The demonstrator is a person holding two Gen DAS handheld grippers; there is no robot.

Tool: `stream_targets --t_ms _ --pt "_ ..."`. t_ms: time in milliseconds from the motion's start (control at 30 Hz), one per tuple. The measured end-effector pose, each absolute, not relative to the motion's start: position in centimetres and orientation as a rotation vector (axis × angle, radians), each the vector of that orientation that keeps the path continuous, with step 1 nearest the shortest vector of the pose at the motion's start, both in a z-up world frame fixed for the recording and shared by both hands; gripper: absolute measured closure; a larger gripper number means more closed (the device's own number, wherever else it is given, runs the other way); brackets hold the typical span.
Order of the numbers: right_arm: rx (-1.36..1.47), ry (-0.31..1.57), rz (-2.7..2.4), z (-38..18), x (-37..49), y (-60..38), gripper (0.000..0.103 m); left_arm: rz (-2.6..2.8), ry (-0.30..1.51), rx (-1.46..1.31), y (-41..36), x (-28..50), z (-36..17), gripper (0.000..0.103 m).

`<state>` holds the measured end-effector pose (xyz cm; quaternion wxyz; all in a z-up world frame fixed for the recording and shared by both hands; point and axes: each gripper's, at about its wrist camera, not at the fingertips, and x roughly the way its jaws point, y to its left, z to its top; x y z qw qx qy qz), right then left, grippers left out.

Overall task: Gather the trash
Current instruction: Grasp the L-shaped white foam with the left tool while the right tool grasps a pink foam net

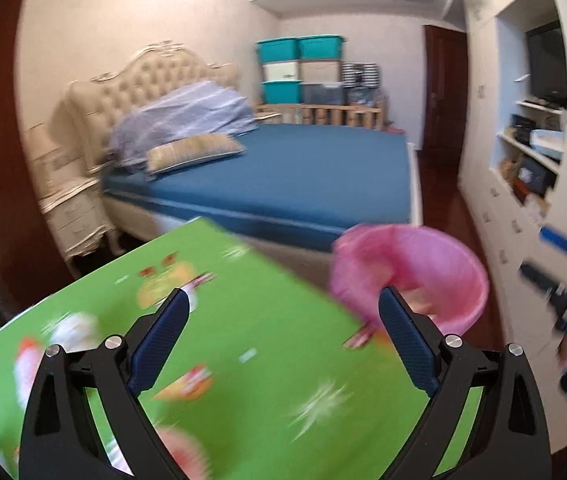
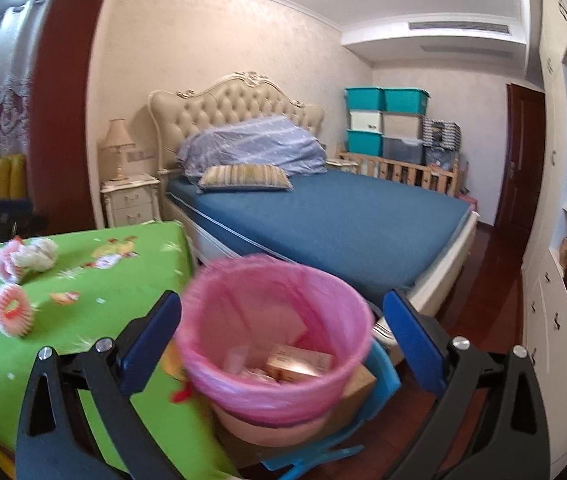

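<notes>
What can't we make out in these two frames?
- Contents of the pink-lined round trash bin: right wrist view shows a cardboard box and scraps, blurred; in the left wrist view the open left gripper hides part of its rim.
- Crumpled white and pink wrappers on the green printed tablecloth: smeared in the left wrist view.
- Bin base: hidden behind the open right gripper.

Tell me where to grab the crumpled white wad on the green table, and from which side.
Grip the crumpled white wad across its bulging middle, coming down from above. It lies low on the green table, so a level approach would probably scrape the cloth. A pink-and-white ruffled piece touches its left side, so keep the fingers off that edge.
</notes>
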<state>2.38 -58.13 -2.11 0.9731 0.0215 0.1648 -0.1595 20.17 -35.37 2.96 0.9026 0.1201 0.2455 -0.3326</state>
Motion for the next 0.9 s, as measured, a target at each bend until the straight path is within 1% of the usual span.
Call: stream_targets --t_ms 200,400,533,700,800,900 --pt "0.026 0.347 -0.202 -1.2 6.9 -51.0 0.005 -0.54 0.537 0.194 -24.3 19.1 2.4 0.014" --pt "0.017 0.399 -0.04 -2.3 11.3 -42.0 0.005 -0.371 0.523 0.173 -12.2 16.8 1.9 0.014" --pt "-0.008 0.429 0.071 -3.1 12.6 -35.4 0.005 -0.267 0.538 0.18 -5.2 14.6 0.4 0.014" --pt "-0.068 0.475 0.159 -4.5 12.9 -29.8 0.005 -0.207 0.583 0.145 1.3 11.6 -2.3 0.014" --pt "-0.089 0.501 0.189 -5.4 13.0 -27.3 0.005 -0.21 0.612 0.112 3.3 10.4 -3.8 0.014" --pt "-0.089 0.515 0.195 -5.7 13.0 -26.9 0.005 -0.232 0.641 0.076 3.7 9.6 -5.1 0.014"
